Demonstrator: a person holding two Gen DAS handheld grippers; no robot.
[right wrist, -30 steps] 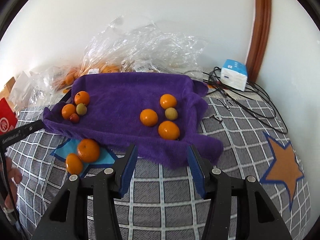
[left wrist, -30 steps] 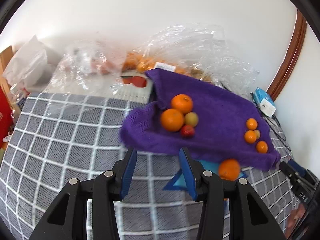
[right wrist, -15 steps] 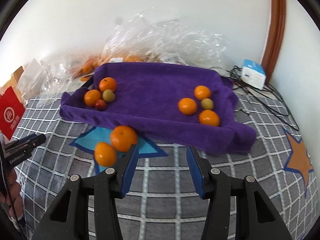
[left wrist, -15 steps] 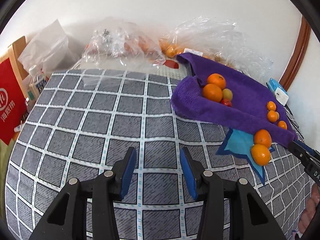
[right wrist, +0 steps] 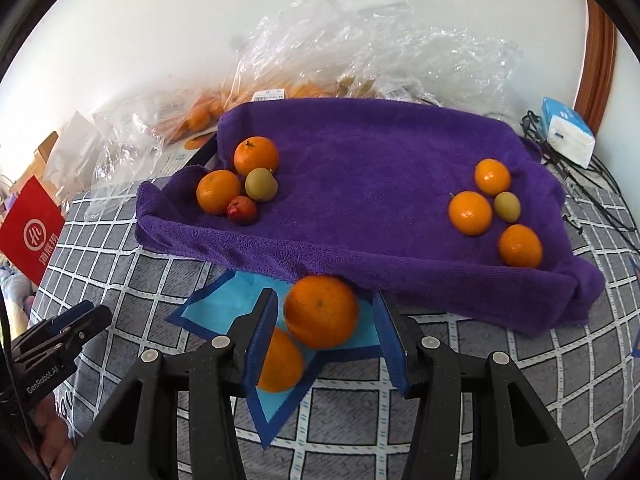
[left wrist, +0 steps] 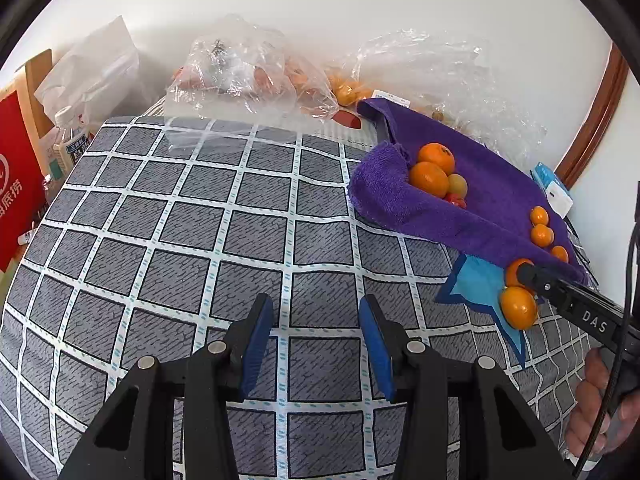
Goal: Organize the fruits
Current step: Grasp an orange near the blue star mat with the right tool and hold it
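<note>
A purple towel [right wrist: 368, 168] covers a tray and holds two fruit groups: oranges, a green fruit and a small red fruit at the left [right wrist: 240, 184], several oranges and a green fruit at the right [right wrist: 492, 208]. Two loose oranges lie on a blue star patch in front of the towel. My right gripper [right wrist: 325, 328] is open, its jaws either side of the upper orange [right wrist: 322, 312]; the lower orange [right wrist: 280, 362] sits by the left finger. My left gripper [left wrist: 316, 344] is open and empty over the checked cloth, left of the towel [left wrist: 480, 196].
Clear plastic bags [right wrist: 360, 52] with more fruit lie behind the towel by the wall. A white-blue box [right wrist: 566, 132] and cables sit at the right. A red bag [left wrist: 16, 184] and bottles stand at the left edge.
My right gripper has moved forward and down until the upper loose orange sits between its open jaws. My left gripper has swung left, away from the towel.
</note>
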